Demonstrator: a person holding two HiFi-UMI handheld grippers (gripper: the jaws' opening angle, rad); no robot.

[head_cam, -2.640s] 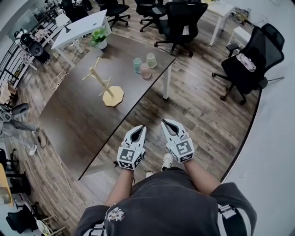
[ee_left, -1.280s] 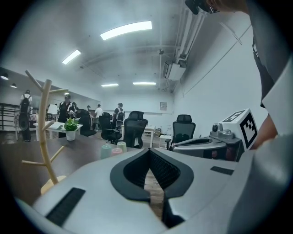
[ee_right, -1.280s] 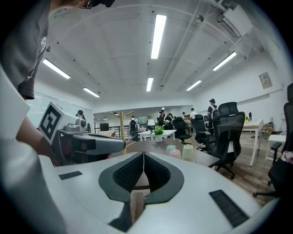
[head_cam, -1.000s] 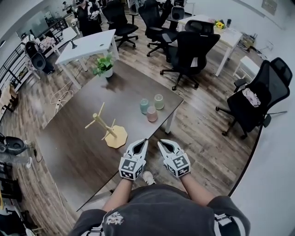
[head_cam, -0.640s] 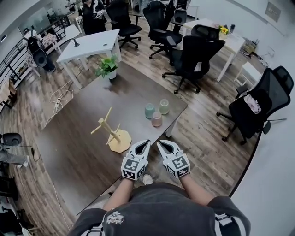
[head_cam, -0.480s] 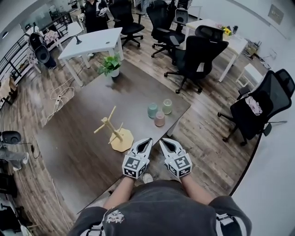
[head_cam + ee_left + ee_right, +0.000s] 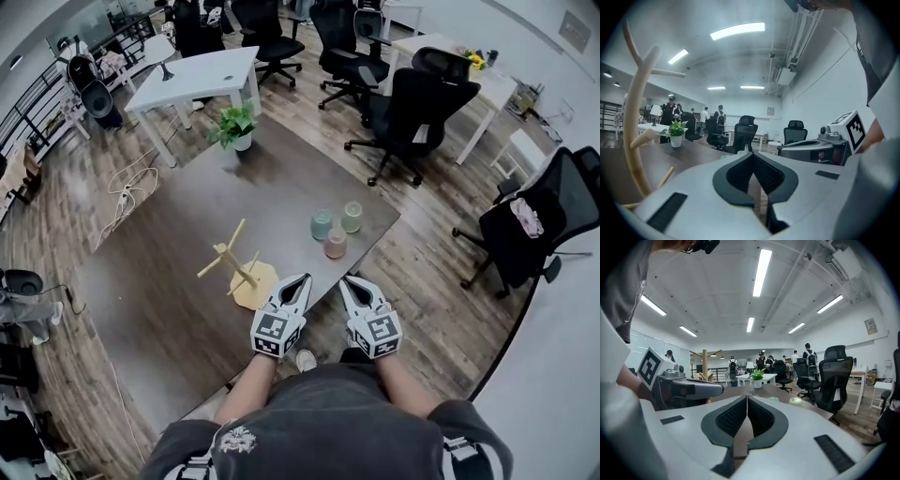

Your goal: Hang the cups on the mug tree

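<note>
**Step in hand: approach to the table, no cup picked up yet**

1. Mug tree [image 7: 240, 270]: stands to the left of the left jaws and slightly ahead of them, near the table [image 7: 169, 272] edge. Its long axis is the trunk, upright on a flat base. The pegs slant up and outward, and all are bare.
2. Left gripper [image 7: 302, 278]: jaws clenched tip to tip with nothing between them. It is aimed roughly level across the table edge.
3. Right gripper [image 7: 352, 279]: jaws likewise closed and empty. It sits just beside the left gripper.
4. Cups [image 7: 335, 244]: three stand in a tight cluster ahead of the right jaws, a little to their right, and apart from the mug tree. Each cup's long axis is vertical. Whether the mouths face up or down, and which way the handles point, cannot be told.

Assessment: the task is at its start, with all three cups left to hang.

Next move, as judged: open one pair of jaws, most likely the right. Bring them to the nearest cup and close on its wall or handle, so that the handle loop stays free to slide over a slanted peg.
</note>
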